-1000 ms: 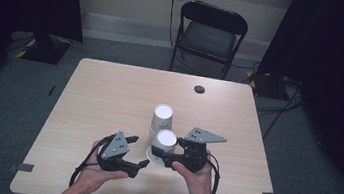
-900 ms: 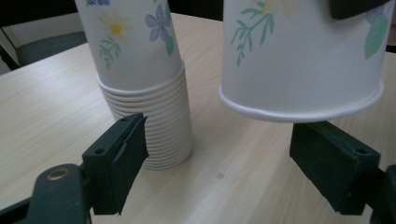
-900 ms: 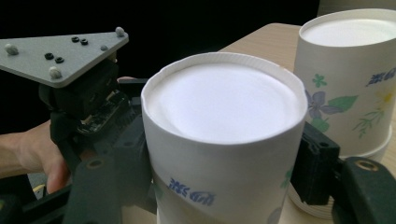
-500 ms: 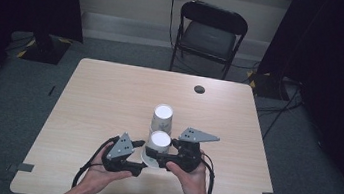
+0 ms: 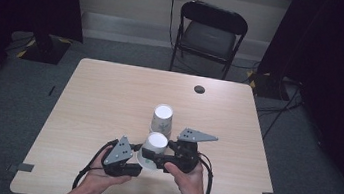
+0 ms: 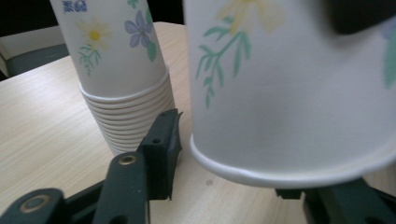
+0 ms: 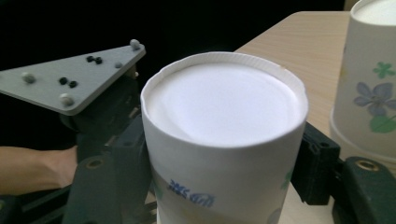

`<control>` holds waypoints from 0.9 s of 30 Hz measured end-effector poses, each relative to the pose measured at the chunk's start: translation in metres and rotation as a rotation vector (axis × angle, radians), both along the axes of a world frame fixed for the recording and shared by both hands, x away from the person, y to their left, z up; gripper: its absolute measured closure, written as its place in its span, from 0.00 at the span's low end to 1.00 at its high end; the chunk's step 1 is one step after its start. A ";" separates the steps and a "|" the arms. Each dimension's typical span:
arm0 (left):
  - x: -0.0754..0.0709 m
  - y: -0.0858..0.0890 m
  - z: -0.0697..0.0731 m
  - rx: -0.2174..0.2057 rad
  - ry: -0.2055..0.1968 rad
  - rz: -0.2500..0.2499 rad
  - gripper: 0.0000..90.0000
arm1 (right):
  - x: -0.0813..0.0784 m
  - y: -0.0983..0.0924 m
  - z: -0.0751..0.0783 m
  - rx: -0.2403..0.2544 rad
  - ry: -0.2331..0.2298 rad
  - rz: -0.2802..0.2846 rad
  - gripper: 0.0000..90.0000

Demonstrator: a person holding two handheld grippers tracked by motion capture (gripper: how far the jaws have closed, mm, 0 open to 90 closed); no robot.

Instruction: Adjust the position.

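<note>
Gripping the upturned flowered white paper cup, right tongs hold firm; left tongs have been closing around its rim, untouching; squeezing may crush it.

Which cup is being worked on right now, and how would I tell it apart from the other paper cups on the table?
Start at the wooden table and go to its near edge, where the person's hands meet. The upside-down single cup sits between the left claw and right claw, tilted off the tabletop. Its neighbour just behind, the cup stack, stands flat with many nested rims and no claw on it.
</note>
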State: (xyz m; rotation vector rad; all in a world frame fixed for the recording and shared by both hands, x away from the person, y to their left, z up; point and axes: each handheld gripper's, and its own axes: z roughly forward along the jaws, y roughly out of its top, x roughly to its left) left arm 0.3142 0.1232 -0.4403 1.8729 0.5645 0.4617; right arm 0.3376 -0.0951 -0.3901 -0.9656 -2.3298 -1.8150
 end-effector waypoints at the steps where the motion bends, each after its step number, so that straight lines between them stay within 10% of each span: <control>1: 0.000 0.000 0.000 -0.001 -0.002 -0.006 0.62 | 0.000 -0.001 0.000 0.006 0.003 -0.002 0.38; 27: 0.002 0.009 0.003 -0.047 0.045 0.040 0.89 | 0.012 -0.009 -0.012 0.063 0.155 0.016 0.35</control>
